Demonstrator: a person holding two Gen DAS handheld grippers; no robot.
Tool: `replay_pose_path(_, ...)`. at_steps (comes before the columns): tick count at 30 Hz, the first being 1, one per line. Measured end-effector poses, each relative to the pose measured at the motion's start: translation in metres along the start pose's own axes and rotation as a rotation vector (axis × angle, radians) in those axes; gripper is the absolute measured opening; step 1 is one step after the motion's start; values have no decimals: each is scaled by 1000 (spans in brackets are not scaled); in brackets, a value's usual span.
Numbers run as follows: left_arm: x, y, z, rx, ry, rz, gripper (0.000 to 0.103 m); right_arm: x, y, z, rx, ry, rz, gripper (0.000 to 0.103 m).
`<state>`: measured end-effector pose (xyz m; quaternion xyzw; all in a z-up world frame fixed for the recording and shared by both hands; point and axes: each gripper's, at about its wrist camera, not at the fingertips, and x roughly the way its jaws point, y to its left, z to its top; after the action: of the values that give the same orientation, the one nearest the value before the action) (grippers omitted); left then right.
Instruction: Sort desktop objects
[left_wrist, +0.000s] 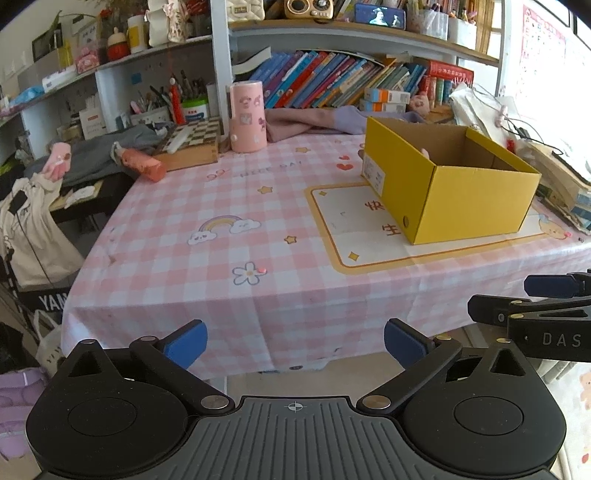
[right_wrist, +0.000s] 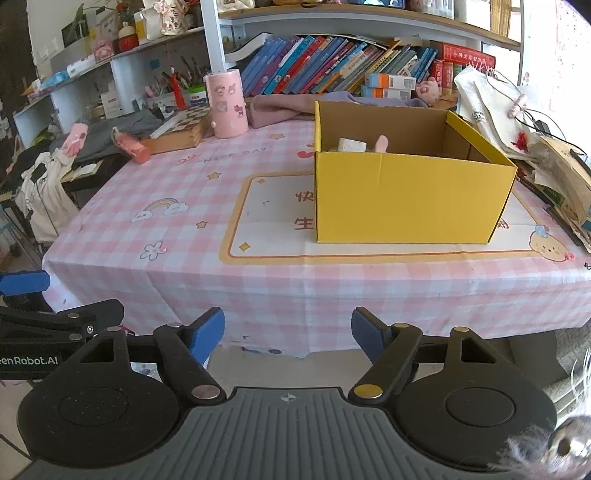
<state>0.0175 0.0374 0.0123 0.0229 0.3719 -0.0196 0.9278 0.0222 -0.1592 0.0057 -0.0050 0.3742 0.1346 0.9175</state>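
A: What writing can you read?

B: On the pink checked cloth of the worktop (right_wrist: 258, 280) I read "NICE DAY" near the far side. Red Chinese characters stand on the cream panel beside the yellow box (right_wrist: 410, 199). The body of the left gripper (left_wrist: 295, 341), as the right wrist view shows it, carries "enRobot.AI", cut by the picture edge. The right gripper (right_wrist: 288, 334) shows "DAS" on its body in the left wrist view. A black bag at the far left has the letters "YAN".

A: And the box, how does it look?

B: It is open cardboard, yellow outside and brown inside, with a small white label on one short side. It stands on the cream panel, at the right half of the worktop. Inside, at the far left corner, a white block (right_wrist: 352, 144) and a pink thing (right_wrist: 381, 143) rise just over the wall; what they are I cannot tell.

A: The grippers?

B: Both are released, blue pads wide apart, nothing between them. Both are in front of the worktop edge, side by side.

A: Anything else on the worktop?

B: A pink cylinder with stickers (right_wrist: 226, 105) stands upright at the back, just beside a chessboard box (right_wrist: 181, 131).
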Motion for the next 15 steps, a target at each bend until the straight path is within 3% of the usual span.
replay_pose_path(15, 3, -8, 3, 19, 21, -44, 103, 1, -3, 0, 1, 7, 10, 75)
